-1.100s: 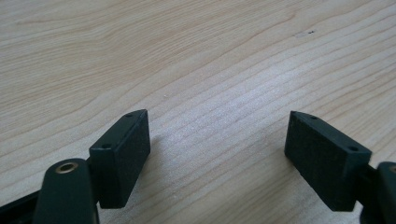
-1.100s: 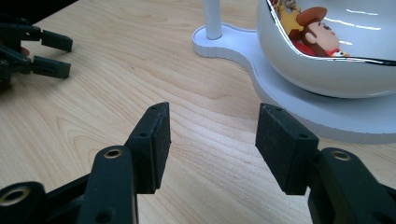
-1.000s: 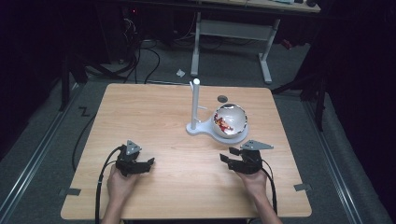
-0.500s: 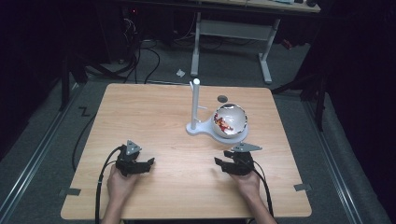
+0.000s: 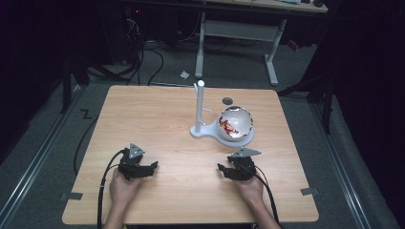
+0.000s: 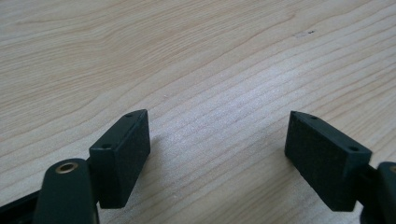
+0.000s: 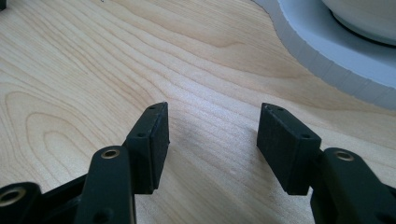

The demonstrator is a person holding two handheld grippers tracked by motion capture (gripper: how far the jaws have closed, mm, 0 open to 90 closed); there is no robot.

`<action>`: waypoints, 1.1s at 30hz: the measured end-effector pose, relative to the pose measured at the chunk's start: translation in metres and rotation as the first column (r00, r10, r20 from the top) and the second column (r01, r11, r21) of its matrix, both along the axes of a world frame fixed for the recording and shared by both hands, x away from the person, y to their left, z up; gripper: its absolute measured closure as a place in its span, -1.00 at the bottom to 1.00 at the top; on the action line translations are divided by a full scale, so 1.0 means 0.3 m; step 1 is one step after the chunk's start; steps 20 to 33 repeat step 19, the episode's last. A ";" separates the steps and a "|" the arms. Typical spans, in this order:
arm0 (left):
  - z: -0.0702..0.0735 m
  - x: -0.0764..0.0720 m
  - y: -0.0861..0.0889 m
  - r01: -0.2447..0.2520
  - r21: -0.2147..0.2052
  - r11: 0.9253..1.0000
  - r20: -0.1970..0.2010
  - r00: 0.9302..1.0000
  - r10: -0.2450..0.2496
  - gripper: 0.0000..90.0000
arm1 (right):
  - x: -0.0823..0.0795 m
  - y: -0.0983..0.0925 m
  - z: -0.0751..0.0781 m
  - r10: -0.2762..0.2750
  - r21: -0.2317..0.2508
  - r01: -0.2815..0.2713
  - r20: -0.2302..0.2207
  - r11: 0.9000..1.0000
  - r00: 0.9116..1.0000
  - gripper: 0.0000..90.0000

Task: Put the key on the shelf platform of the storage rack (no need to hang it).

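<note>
dark floor and cables surround the wooden table [image 5: 157,114]. i see the white stand [image 5: 200,107] with its post and the patterned bowl [image 5: 234,122] on its base toward the far right, untouched. my right gripper [image 5: 222,170] rests just short of that base, jaws apart with nothing between them. my left gripper [image 5: 153,167] sits well apart from it on bare wood, jaws wider and empty. i judge nothing is started: the reach and the grasp are all left.
</note>
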State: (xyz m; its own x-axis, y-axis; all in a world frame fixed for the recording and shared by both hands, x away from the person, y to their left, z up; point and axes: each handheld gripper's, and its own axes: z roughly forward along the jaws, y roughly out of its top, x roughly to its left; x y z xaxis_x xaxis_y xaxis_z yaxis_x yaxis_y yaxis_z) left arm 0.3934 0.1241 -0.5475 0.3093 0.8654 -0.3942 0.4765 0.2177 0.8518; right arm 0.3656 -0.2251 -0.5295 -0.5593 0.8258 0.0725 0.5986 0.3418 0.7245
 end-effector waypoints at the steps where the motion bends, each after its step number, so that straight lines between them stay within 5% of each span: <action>1: 0.000 0.000 0.000 0.000 0.001 1.000 0.000 1.000 0.000 -0.50 | 0.002 -0.001 -0.001 -0.001 0.002 0.001 0.004 1.000 1.000 -0.02; 4: 0.000 0.000 0.000 0.000 0.001 1.000 0.000 1.000 0.000 -0.50 | 0.002 0.001 -0.004 -0.001 -0.007 0.002 0.017 1.000 1.000 -0.05; 8: 0.000 0.000 0.000 0.000 0.001 1.000 0.001 1.000 0.000 -0.50 | -0.004 0.022 -0.007 0.012 -0.079 -0.008 0.053 0.997 0.999 -0.12; 33: 0.000 -0.001 0.000 0.000 0.001 1.000 0.000 1.000 0.000 -0.50 | 0.000 0.020 -0.007 0.016 -0.075 -0.013 0.047 0.997 0.999 -0.16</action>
